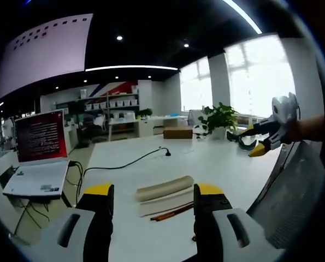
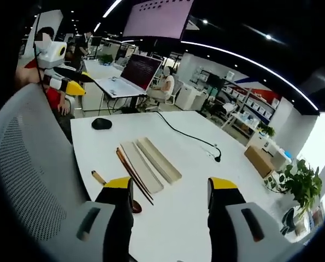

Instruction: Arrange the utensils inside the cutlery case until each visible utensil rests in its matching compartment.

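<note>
An open office with dark ceiling, strip lights and bright windows surrounds a white tabletop (image 2: pixel 178 164). Near the edge of the tabletop closest to the grey mesh chair (image 2: pixel 31 164) lies the cutlery case (image 2: pixel 151 162), a pale beige holder with its two long halves lying side by side; in the left gripper view the case (image 1: pixel 163 194) sits between the jaws and just beyond them. Dark reddish chopsticks (image 2: pixel 134 174) lie along the side of the case that faces the chair, touching or just beside it, and a spoon (image 2: pixel 114 191) with a wooden handle lies nearer the chair edge, its bowl partly hidden behind a jaw. A black mouse (image 2: pixel 101 124) rests near the tabletop corner toward the laptop (image 2: pixel 130 76), which sits on a neighbouring desk, and a black cable (image 2: pixel 189 135) trails across the middle of the tabletop. A cardboard box (image 2: pixel 259 161) and a potted plant (image 2: pixel 299 183) stand toward the far edge. The left tool (image 1: pixel 153 204) hangs above the tabletop with jaws spread apart and nothing between them. The right tool (image 2: pixel 170 199) is likewise spread wide and empty, held above the case end.
</note>
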